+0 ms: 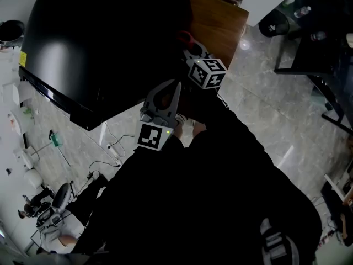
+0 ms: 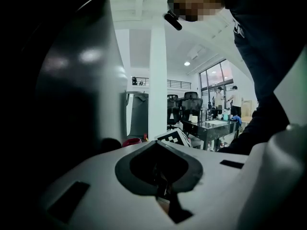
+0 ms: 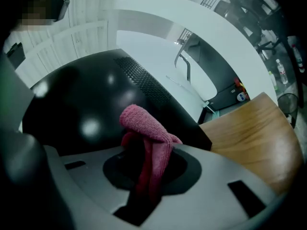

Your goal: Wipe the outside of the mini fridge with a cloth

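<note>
Pinches a pink cloth [image 3: 146,123] in the right gripper [image 3: 144,195], near the black fridge [image 3: 81,104]. Holds the left gripper [image 2: 161,193] squeezed together, empty.

At the centre of the head view, the left gripper [image 1: 168,93] is held with jaws closed together and nothing between them. Just above and to its right, the right gripper [image 1: 190,47] is clamped on a pink cloth [image 3: 146,128].

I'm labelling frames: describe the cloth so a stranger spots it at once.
Find the glossy black mini fridge beside the wooden surface. Before it, the right gripper has its jaws shut on a pink terry cloth, folded over on top. It is the only soft, pink thing among black, grey and wood.
</note>
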Demonstrator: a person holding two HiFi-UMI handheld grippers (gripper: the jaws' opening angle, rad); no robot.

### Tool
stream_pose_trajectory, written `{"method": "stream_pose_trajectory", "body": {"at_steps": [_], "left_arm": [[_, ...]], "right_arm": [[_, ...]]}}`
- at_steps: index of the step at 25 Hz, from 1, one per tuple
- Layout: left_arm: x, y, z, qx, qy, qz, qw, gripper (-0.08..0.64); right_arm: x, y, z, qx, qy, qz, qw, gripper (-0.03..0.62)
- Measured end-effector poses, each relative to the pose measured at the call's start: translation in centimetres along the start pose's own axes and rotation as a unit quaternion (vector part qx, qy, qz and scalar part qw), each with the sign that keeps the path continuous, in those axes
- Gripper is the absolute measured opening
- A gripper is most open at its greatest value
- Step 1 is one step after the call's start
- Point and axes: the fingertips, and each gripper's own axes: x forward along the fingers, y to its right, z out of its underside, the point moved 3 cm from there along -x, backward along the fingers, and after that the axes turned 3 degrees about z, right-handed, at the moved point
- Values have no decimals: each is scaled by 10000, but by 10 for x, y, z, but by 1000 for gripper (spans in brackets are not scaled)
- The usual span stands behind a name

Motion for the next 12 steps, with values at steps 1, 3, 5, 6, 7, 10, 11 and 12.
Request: {"method": "stream_pose_trajectory", "body": {"at_steps": [1, 3, 5, 6, 7, 10, 11, 12], "left_arm": [[4, -1, -1, 40, -7, 0, 10000, 2], [10, -3, -3, 90, -1, -18, 10000, 2], [16, -5, -7, 126, 9, -31, 9999, 2], [18, -5, -10, 145, 18, -35, 9999, 2], [19, -5, -13, 157, 41, -41, 9999, 2], [19, -1, -23, 120, 103, -51, 9999, 2], [18, 0, -25, 80, 100, -44, 9999, 2], [15, 1, -27, 29, 86, -18, 10000, 2]], "right_arm": [[5, 7, -6, 3, 21, 62, 10000, 83], [14, 19, -18, -6, 57, 171, 9998, 83], [22, 30, -28, -5, 97, 262, 9996, 83], [26, 35, -33, -9, 117, 297, 9995, 81], [31, 40, -38, -24, 128, 326, 9994, 81], [40, 53, -50, -122, 83, 387, 9991, 81], [40, 55, -54, -165, 71, 384, 9991, 81], [39, 56, -59, -204, 83, 364, 9991, 81]]}}
